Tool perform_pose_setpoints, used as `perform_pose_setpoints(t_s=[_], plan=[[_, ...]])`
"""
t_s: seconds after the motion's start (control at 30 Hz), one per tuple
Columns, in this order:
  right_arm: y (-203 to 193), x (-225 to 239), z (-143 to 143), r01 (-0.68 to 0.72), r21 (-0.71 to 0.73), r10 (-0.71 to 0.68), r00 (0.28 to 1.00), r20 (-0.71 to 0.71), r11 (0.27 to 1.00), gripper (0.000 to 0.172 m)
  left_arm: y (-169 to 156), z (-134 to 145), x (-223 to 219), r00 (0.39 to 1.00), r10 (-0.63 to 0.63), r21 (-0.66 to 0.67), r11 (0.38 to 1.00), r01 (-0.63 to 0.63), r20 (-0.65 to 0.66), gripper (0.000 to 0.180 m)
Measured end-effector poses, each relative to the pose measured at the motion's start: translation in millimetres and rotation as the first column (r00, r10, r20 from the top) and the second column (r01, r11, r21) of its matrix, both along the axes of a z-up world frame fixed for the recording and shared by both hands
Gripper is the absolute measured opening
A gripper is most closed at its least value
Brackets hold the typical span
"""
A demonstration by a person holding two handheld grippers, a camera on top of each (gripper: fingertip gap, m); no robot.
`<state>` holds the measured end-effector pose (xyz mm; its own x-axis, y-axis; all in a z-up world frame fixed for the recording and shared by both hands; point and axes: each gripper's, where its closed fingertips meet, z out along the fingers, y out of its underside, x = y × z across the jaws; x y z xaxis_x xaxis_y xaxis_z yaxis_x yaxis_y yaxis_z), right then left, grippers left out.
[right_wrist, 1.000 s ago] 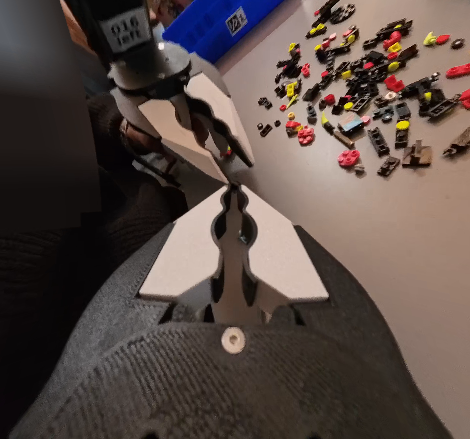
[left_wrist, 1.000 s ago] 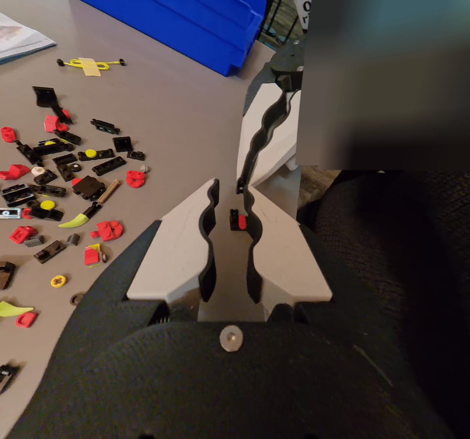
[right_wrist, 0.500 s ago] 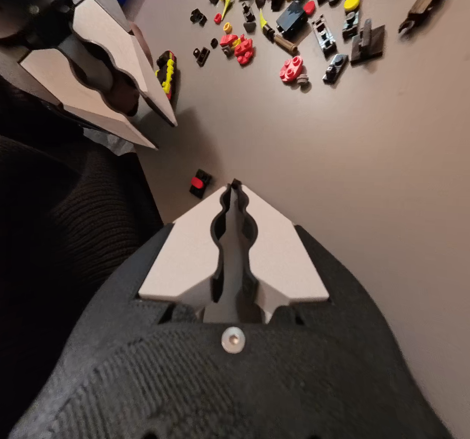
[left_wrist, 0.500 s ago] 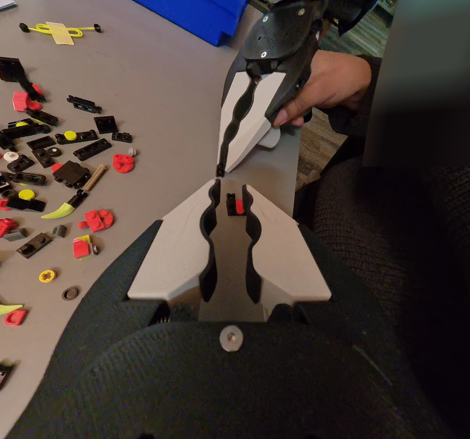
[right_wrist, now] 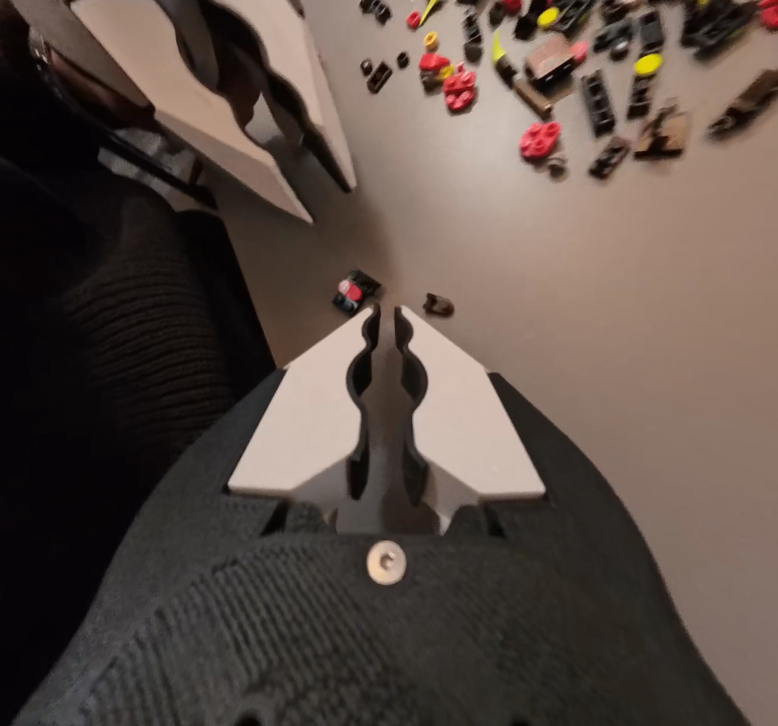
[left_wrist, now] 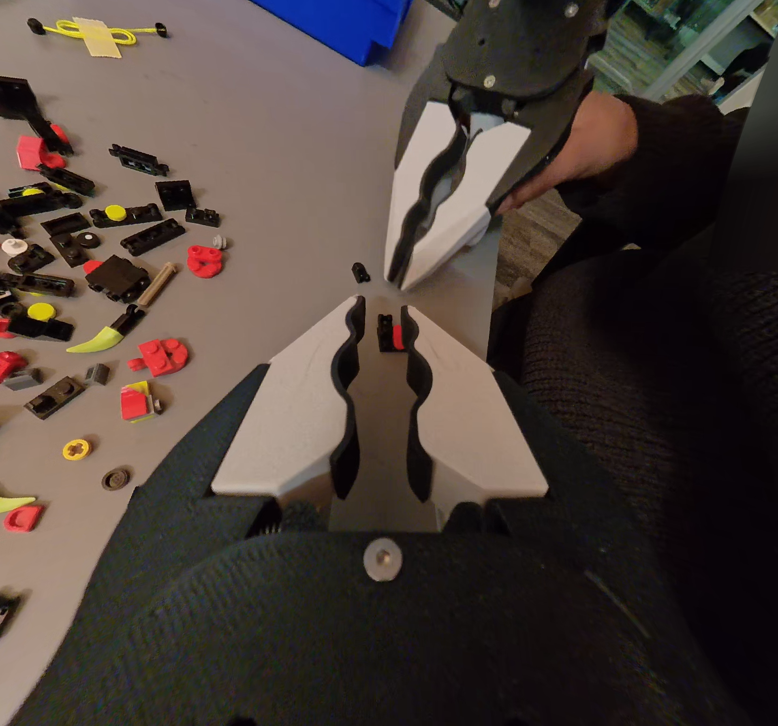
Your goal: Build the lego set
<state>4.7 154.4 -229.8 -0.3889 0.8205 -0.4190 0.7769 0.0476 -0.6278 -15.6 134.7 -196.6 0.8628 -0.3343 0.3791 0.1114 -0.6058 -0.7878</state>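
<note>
The right tongs [right_wrist: 387, 312] have parted, dropping a small black piece [right_wrist: 438, 304] beside them; left tongs [left_wrist: 381, 306] hang open over a black-and-red piece [left_wrist: 389, 333].

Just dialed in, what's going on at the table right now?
A person holds tongs in each hand over a grey table scattered with small black, red and yellow building pieces. The left tongs are open above a small black-and-red piece lying on the table, not gripping it. The right tongs are slightly open and empty, their tips just above the table, beside a tiny black piece near the table's edge.
</note>
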Motion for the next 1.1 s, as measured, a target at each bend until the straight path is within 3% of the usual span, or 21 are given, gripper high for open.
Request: perform_pose_setpoints(t_s=[0.2,0.87,1.1], plan=[[16,-10,-7,0.064,0.128,-0.060,0.998,-0.032,0.990,0.008,-2,-4,1,1.000,-0.008,-0.016,1.000,0.008,-0.007,0.014],[26,-20,-4,0.113,0.199,-0.100,0.992,-0.078,0.973,0.016,-3,-7,2,1.000,-0.012,-0.037,0.999,0.011,-0.003,0.014],[12,-22,-9,0.060,0.205,-0.047,0.997,-0.069,0.977,0.017,-3,-9,2,1.000,-0.013,-0.045,0.999,0.012,-0.008,0.014]])
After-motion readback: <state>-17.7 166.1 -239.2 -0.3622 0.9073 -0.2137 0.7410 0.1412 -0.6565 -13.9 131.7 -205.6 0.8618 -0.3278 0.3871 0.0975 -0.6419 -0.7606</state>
